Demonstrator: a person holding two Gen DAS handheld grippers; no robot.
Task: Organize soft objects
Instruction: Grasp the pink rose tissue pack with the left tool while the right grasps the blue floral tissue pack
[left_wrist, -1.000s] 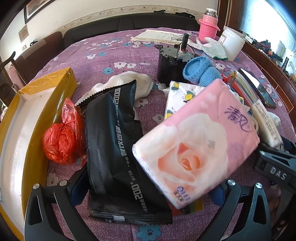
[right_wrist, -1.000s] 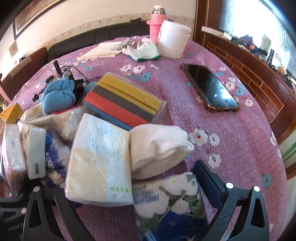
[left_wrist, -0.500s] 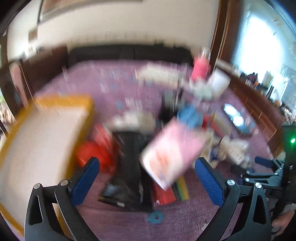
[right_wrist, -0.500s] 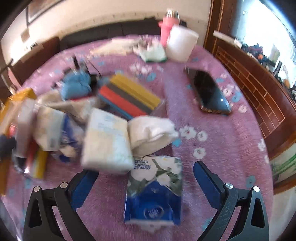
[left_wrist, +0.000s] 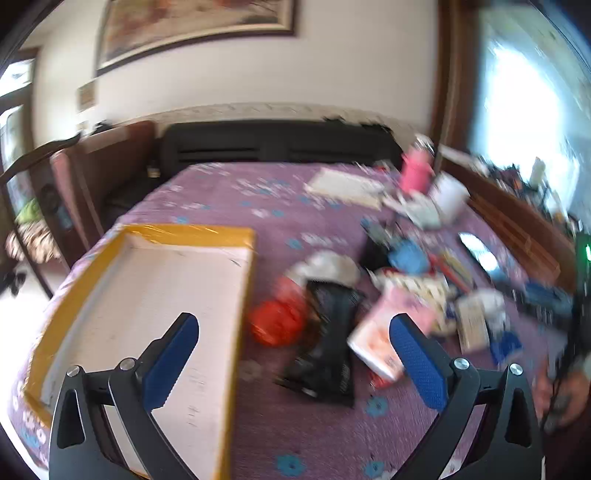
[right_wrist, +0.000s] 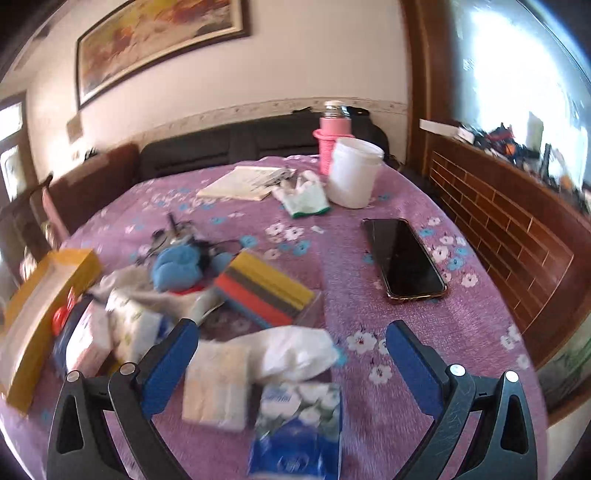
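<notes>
My left gripper (left_wrist: 293, 332) is open and empty, raised above the purple flowered table. Below it lie a yellow-edged white box (left_wrist: 147, 306), a red plastic bag (left_wrist: 275, 323), a black pack (left_wrist: 328, 339) and a pink tissue pack (left_wrist: 376, 339). My right gripper (right_wrist: 291, 339) is open and empty above a white sock (right_wrist: 291, 352), a cream tissue pack (right_wrist: 216, 384) and a blue flowered tissue pack (right_wrist: 299, 424). A blue cloth (right_wrist: 177, 266) lies further back. The left wrist view is blurred.
A stack of coloured sponges (right_wrist: 266, 291), a phone (right_wrist: 404, 258), a white tub (right_wrist: 352, 177), a pink bottle (right_wrist: 334, 136), a glove (right_wrist: 304, 197) and papers (right_wrist: 245, 181) lie on the table. A wooden ledge (right_wrist: 517, 221) runs along the right.
Both grippers have pulled up and back from the pile. The left has let go of the pink tissue pack, which now lies on the table. The left view has swung towards the box.
</notes>
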